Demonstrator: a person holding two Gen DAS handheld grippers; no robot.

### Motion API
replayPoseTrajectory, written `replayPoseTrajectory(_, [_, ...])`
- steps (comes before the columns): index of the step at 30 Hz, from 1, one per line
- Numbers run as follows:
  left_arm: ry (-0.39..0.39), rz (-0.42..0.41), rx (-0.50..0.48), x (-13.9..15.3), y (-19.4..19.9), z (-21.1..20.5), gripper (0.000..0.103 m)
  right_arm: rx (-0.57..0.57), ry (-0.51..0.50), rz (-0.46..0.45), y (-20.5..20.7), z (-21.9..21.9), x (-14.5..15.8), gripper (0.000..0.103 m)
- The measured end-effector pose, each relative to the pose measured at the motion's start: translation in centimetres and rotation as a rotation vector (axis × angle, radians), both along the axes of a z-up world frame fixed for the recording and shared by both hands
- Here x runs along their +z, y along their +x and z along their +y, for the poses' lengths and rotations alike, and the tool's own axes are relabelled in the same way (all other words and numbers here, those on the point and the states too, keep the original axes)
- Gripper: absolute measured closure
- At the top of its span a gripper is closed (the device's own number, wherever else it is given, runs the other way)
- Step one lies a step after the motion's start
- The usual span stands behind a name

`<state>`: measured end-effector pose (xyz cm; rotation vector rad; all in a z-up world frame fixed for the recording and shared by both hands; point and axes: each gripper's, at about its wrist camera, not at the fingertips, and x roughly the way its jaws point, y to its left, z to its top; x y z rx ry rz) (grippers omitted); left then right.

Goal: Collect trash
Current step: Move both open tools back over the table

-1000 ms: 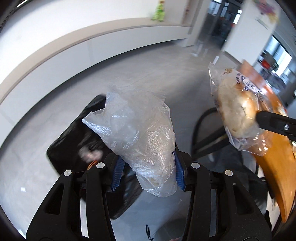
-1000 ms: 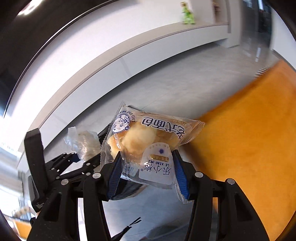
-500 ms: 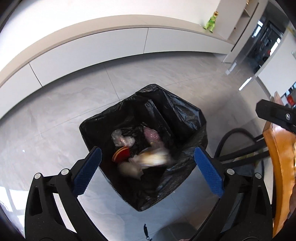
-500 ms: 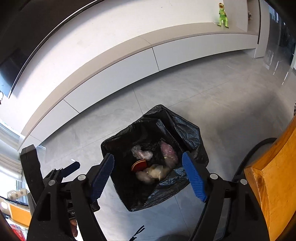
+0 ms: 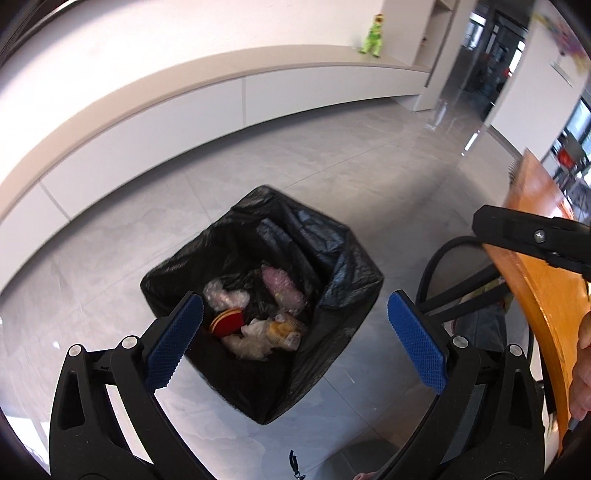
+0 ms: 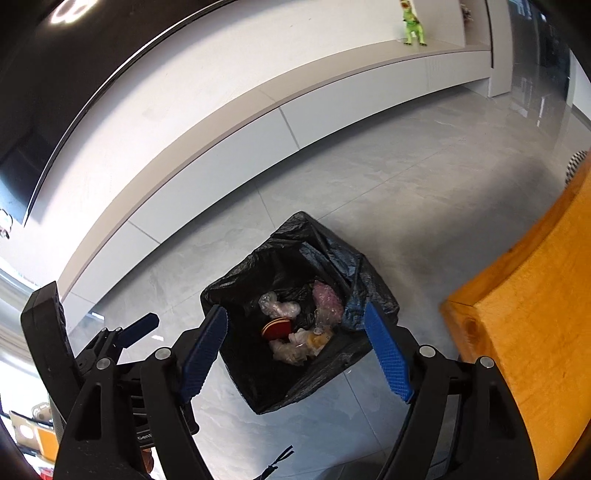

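A bin lined with a black bag (image 5: 343,266) stands on the grey floor below both grippers. Inside it lie a crumpled clear plastic bag (image 5: 247,341), a bread packet (image 5: 286,328), a red item (image 5: 225,323) and pink bubble wrap (image 5: 280,288). My left gripper (image 5: 294,306) hangs open over the bin with nothing between its blue pads. My right gripper (image 6: 294,310) is open too and frames the same bin (image 6: 369,291), the bread packet (image 6: 319,336) and the clear bag (image 6: 288,352). The left gripper's finger (image 6: 136,328) shows at lower left in the right wrist view.
An orange wooden table (image 6: 517,332) (image 5: 535,295) edges the right side, with a black chair frame (image 5: 443,266) beside the bin. A low white cabinet (image 5: 184,122) runs along the far wall, with a green toy (image 5: 373,35) on it. A hand (image 5: 583,369) shows at far right.
Both grippers opened and let go: the clear plastic bag and the bread packet dropped into the bin. Both views tipped down onto the bin, then drew back slightly.
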<state>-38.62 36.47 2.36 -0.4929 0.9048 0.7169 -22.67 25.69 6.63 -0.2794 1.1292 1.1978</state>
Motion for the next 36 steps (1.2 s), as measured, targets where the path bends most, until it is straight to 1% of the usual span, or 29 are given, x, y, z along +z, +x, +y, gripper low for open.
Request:
replayPoseTrajectory(4, [0.032,0.002,-0.054,1.4,2.3,-2.0,0.006,-0.047,0.033,0.004,2.0,-2.6,0.5,0.026])
replayPoseTrajectory(10, [0.075,0.014,-0.151,3.2,7.1,-5.1,0.006,-0.133,0.074,0.000,5.8,-7.7,1.6,0.026])
replayPoseTrajectory(14, [0.095,0.008,-0.234,4.5,11.3,-7.8,0.006,-0.219,0.094,-0.014,9.3,-12.2,2.3,0.023])
replayPoseTrajectory(19, [0.108,0.010,-0.355,4.9,16.9,-11.9,0.006,-0.333,0.095,-0.030,13.5,-17.6,2.6,0.021])
replayPoseTrajectory(26, [0.104,0.015,-0.558,4.4,25.1,-18.6,0.006,-0.524,0.042,-0.048,19.5,-26.2,1.8,0.021])
replayPoseTrajectory(30, [0.115,0.024,-0.683,4.5,30.1,-22.7,0.006,-0.639,-0.011,-0.077,22.7,-30.8,1.5,0.021])
replayPoseTrajectory(33, [0.131,0.042,-0.751,4.6,33.2,-25.3,0.006,-0.722,-0.054,-0.085,25.8,-34.8,1.0,0.021])
replayPoseTrajectory(36, [0.141,0.058,-0.816,4.7,35.7,-27.9,0.006,-0.769,-0.112,-0.095,28.6,-37.6,0.2,0.021])
